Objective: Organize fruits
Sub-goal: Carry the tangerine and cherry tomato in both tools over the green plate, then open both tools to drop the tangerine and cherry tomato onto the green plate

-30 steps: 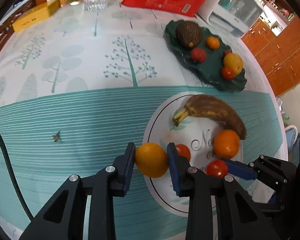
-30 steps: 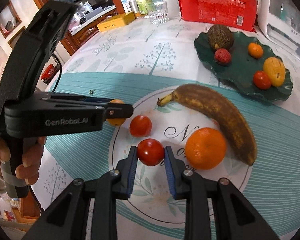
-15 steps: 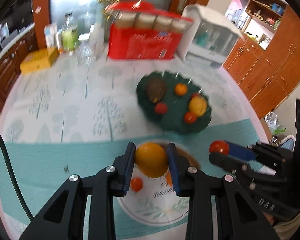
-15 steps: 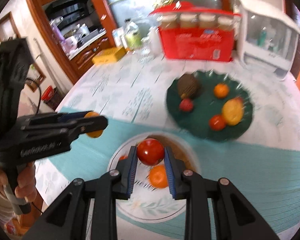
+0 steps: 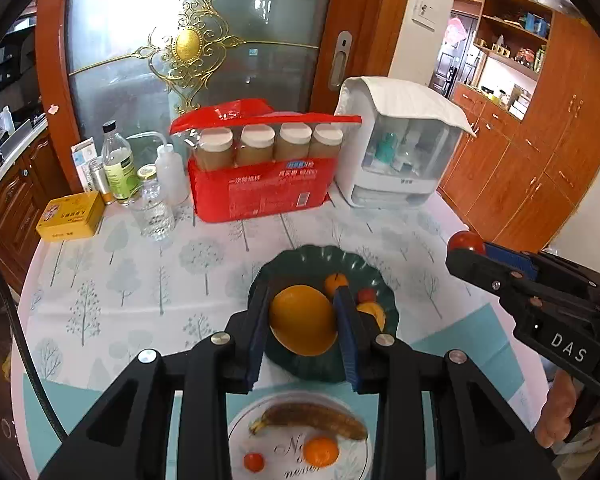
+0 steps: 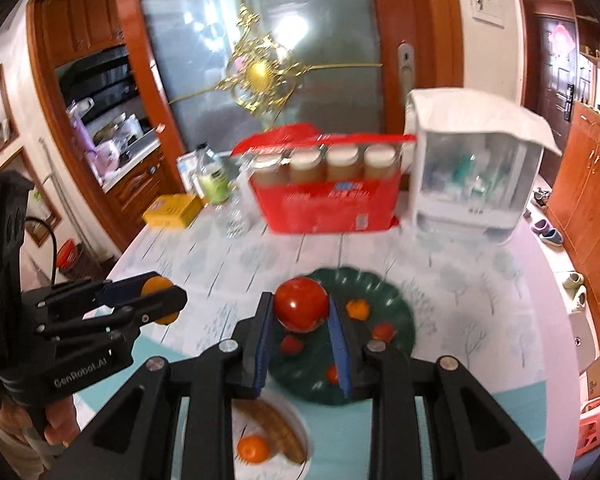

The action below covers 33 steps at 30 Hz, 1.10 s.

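Observation:
My left gripper (image 5: 303,322) is shut on a yellow-orange fruit (image 5: 302,319), held high above the table in line with the dark green leaf plate (image 5: 376,276). My right gripper (image 6: 300,320) is shut on a red tomato (image 6: 301,305), also raised over the green plate (image 6: 400,312). That plate holds several small fruits. The white round plate (image 5: 364,460) below holds a brown banana (image 5: 312,420), an orange (image 5: 320,451) and a small tomato (image 5: 254,461). Each gripper shows in the other's view: the right gripper (image 5: 466,250), the left gripper (image 6: 160,300).
At the table's back stand a red pack of jars (image 5: 260,168), a white plastic cabinet (image 5: 400,148), bottles (image 5: 118,164), a glass (image 5: 152,216) and a yellow box (image 5: 70,216). A glass door is behind, with wooden cupboards (image 5: 540,160) at the right.
Both grippers have lifted their fruit up off the white plate and moved toward the green plate. The table now lies far below.

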{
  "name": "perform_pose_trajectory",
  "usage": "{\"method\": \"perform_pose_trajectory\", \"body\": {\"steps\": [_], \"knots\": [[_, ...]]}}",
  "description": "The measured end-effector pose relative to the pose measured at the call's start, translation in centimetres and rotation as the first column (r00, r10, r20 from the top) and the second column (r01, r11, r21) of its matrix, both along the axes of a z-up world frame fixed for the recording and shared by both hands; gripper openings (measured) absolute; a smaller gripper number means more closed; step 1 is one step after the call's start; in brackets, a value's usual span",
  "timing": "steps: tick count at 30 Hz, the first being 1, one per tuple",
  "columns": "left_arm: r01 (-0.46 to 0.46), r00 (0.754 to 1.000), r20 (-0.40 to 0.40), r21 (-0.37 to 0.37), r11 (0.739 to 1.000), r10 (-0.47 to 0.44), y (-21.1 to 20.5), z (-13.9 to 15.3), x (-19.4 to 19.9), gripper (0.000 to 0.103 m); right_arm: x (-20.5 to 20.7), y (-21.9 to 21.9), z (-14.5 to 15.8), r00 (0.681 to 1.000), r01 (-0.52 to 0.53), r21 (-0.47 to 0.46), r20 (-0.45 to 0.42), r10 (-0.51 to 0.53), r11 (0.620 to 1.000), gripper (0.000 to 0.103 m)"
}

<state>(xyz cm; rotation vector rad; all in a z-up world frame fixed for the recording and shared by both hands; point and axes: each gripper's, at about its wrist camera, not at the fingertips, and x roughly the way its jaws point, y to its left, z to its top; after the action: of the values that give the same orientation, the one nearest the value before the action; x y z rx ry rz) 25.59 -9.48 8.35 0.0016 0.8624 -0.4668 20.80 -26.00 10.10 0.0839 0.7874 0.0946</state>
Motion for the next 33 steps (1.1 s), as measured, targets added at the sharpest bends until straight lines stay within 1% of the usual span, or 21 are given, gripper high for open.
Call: {"method": "perform_pose_trajectory", "body": {"steps": [3, 5, 6, 9, 15, 18, 23, 26, 29, 31, 33], "knots": [[-0.008, 1.000, -0.021, 0.001, 1.000, 0.008, -1.1, -0.5, 2.0, 0.031, 1.7, -0.9, -0.3, 1.000, 0.026, 0.000, -0.008, -0.026, 1.000, 0.027], [-0.012, 0.999, -0.043, 0.001, 1.000, 0.013, -1.8, -1.6, 3.2, 0.031, 3.1, -1.5, -1.4, 0.999, 0.041, 0.005, -0.034, -0.040, 0.999, 0.027], [-0.018, 0.997, -0.071, -0.002, 1.000, 0.018, -2.2, -2.5, 4.0, 0.031, 3.4, -1.7, -2.0, 0.998, 0.047, 0.006, -0.045, -0.047, 0.999, 0.027], [-0.023, 0.992, -0.126, -0.010, 1.000, 0.022, -2.9, -5.0, 5.1, 0.031, 4.9, -2.2, -4.5, 0.994, 0.060, 0.004, -0.093, -0.059, 0.998, 0.027], [-0.012, 0.974, -0.225, 0.008, 1.000, 0.013, -4.4, -10.3, 6.9, 0.031, 7.2, -2.8, -10.3, 0.977, 0.064, 0.019, -0.206, -0.059, 0.998, 0.027], [0.002, 0.965, -0.262, 0.024, 1.000, 0.004, -5.3, -12.8, 7.6, 0.031, 8.1, -3.0, -12.4, 0.967, 0.070, 0.022, -0.246, -0.063, 0.997, 0.027], [0.025, 0.954, -0.299, 0.038, 0.999, -0.012, -6.3, -15.5, 8.4, 0.031, 9.5, -3.2, -15.3, 0.951, 0.073, 0.015, -0.301, -0.065, 0.997, 0.027], [0.040, 0.949, -0.314, 0.052, 0.998, -0.021, -6.9, -16.8, 8.8, 0.031, 9.9, -3.3, -16.5, 0.944, 0.073, 0.011, -0.325, -0.065, 0.997, 0.027], [0.055, 0.948, -0.318, 0.073, 0.996, -0.029, -7.3, -17.5, 9.0, 0.031, 10.1, -3.4, -17.4, 0.935, 0.076, 0.002, -0.347, -0.070, 0.997, 0.028], [0.065, 0.950, -0.309, 0.090, 0.994, -0.034, -7.5, -17.7, 8.9, 0.035, 10.3, -3.6, -18.0, 0.928, 0.079, 0.004, -0.366, -0.072, 0.997, 0.028], [0.070, 0.954, -0.299, 0.108, 0.992, -0.035, -7.7, -17.7, 8.9, 0.044, 10.2, -3.9, -18.3, 0.923, 0.087, 0.013, -0.378, -0.075, 0.996, 0.029]]}}
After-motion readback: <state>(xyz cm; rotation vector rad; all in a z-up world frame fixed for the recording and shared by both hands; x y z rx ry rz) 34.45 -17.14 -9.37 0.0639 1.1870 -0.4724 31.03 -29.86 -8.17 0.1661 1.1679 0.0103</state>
